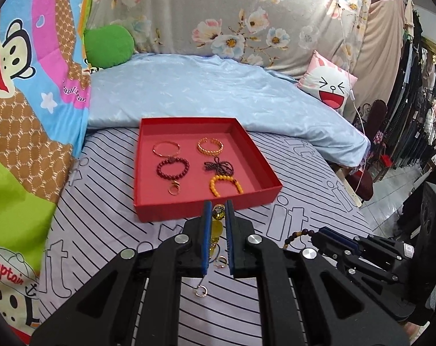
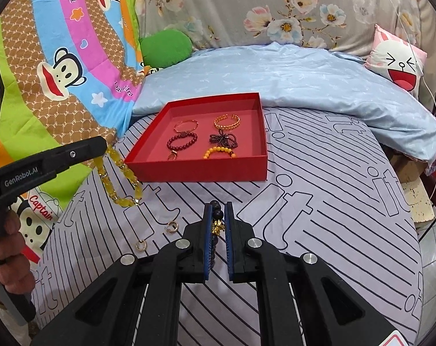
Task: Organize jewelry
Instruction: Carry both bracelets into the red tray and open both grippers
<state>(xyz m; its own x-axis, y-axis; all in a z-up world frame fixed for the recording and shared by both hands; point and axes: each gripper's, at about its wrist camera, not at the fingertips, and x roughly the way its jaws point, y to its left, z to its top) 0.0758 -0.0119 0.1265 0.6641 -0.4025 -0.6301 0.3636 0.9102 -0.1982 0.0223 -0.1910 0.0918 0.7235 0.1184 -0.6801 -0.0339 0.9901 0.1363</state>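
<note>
A red box [image 1: 189, 207] [image 2: 194, 170] lies open on the striped bed sheet. It holds two gold bangles, a dark red bead bracelet [image 1: 172, 167], a dark beaded piece, an orange bead bracelet [image 1: 226, 186] and a small ring. My left gripper [image 1: 218, 210] is shut on a yellow bead bracelet [image 1: 216, 225], which hangs from it in the right wrist view [image 2: 121, 178], just in front of the box. My right gripper [image 2: 218, 212] is shut on a dark bead bracelet [image 2: 218, 216], whose beads also show in the left wrist view [image 1: 300, 235].
Two small gold earrings [image 2: 171, 227] [image 2: 141, 245] lie loose on the sheet, left of my right gripper. A folded blue quilt [image 1: 218, 92] lies behind the box. Pillows and a cartoon blanket line the back and left. The bed edge drops off at the right.
</note>
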